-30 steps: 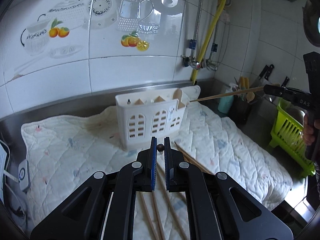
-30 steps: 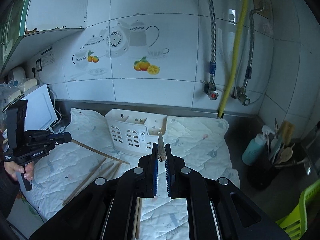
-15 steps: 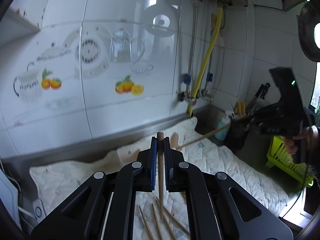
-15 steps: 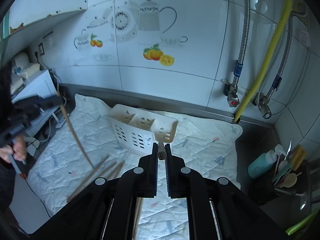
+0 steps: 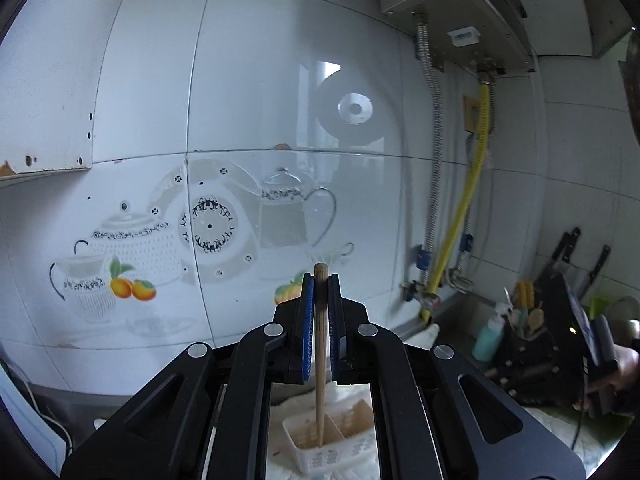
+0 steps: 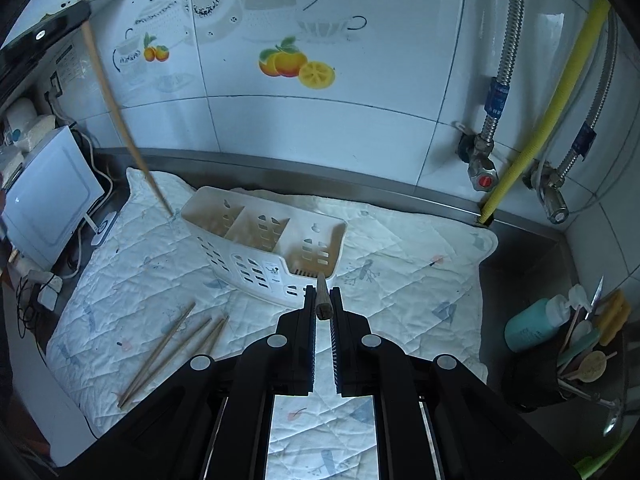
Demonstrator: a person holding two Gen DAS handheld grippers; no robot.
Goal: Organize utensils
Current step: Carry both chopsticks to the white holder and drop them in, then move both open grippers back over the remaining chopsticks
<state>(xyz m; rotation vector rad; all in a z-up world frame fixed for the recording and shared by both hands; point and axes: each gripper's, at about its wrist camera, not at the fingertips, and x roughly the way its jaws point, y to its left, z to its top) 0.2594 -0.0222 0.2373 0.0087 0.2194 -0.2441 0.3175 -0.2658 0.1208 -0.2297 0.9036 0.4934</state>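
My left gripper [image 5: 321, 280] is shut on a wooden chopstick [image 5: 320, 360] that hangs upright between the pads. In this view its lower tip lines up with the white caddy [image 5: 340, 448] below. The right wrist view shows that gripper [image 6: 44, 32] high at the upper left, its chopstick [image 6: 120, 120] slanting down to the cloth by the caddy's left end. My right gripper [image 6: 322, 292] is shut on a second chopstick [image 6: 321, 300], whose far tip points at the right compartment of the caddy [image 6: 264, 248]. Three more chopsticks [image 6: 176, 352] lie on the quilted cloth [image 6: 400, 280].
A white appliance [image 6: 48, 200] with cables stands left of the cloth. At the right are a teal bottle [image 6: 528, 324] and a black holder [image 6: 560, 376] with spoons. Valves and a yellow hose [image 6: 552, 92] run down the tiled wall. A hand [image 5: 624, 364] holds the right gripper.
My left gripper has risen with its chopstick, lifting it off the cloth until it hangs upright by the caddy. My right gripper has moved in over the caddy and tilted down.
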